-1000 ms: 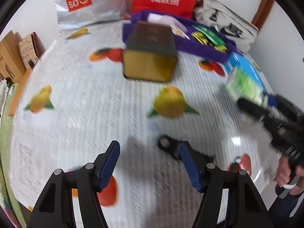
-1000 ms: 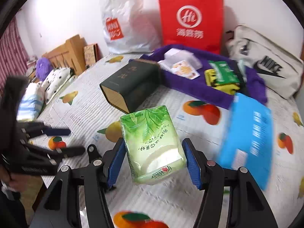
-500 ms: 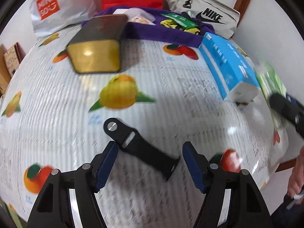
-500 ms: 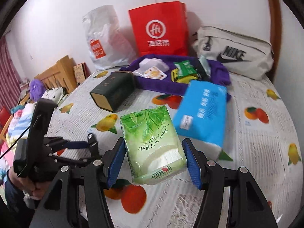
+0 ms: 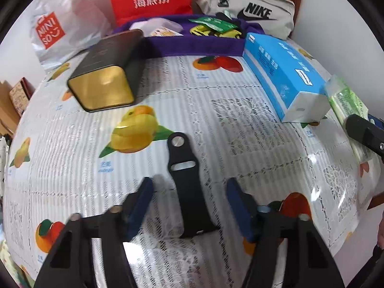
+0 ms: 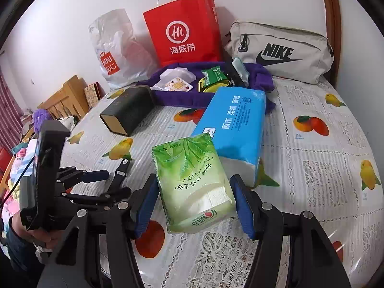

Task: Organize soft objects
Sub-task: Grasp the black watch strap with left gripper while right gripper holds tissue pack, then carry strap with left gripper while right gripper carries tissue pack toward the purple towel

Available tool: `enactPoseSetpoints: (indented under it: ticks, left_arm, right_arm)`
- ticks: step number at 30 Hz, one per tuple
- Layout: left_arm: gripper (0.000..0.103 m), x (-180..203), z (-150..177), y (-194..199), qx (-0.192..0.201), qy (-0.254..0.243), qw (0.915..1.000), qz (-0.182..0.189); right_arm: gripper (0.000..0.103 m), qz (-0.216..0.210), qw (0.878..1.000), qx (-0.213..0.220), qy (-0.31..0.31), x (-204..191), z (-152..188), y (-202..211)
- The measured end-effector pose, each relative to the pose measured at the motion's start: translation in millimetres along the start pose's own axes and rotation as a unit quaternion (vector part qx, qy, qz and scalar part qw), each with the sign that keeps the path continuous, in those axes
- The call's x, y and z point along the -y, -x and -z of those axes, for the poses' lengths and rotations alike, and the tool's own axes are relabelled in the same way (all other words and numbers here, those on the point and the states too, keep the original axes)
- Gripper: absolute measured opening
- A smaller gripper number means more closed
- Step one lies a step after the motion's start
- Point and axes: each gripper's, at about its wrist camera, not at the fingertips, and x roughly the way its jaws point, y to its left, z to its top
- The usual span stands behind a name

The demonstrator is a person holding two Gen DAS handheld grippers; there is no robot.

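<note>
White wall (image 6: 60, 12) behind desk; brown door frame (image 6: 332, 19) far right; wooden headboard (image 6: 64, 98), maroon curtain (image 6: 9, 115) left.

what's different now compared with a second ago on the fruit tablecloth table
The open left gripper has moved over the flat black strap, which now lies between its fingers, ungrasped. The right gripper stays clamped on the green tissue pack, now nearer the blue tissue pack.

The tissue pack (image 6: 192, 182) is leaf-patterned green, the tissue box (image 6: 234, 129) blue, the counter (image 6: 312, 168) cloth white with fruit prints.
</note>
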Motion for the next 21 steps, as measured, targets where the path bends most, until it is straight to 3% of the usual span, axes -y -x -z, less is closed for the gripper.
enactPoseSetpoints:
  ticks: [2,21]
  left_arm:
    - [0.022,-1.5,1.0,3.0,0.008,0.0,0.9999,0.012]
    - [0.02,-3.7,0.9,5.4,0.011,-0.013,0.9993,0.034]
  right_arm:
    - [0.06,-0.001,1.0,-0.005,0.003,-2.9,1.7,-2.9]
    - [0.06,-0.004,1.0,-0.013,0.011,-9.3,0.2,-6.6]
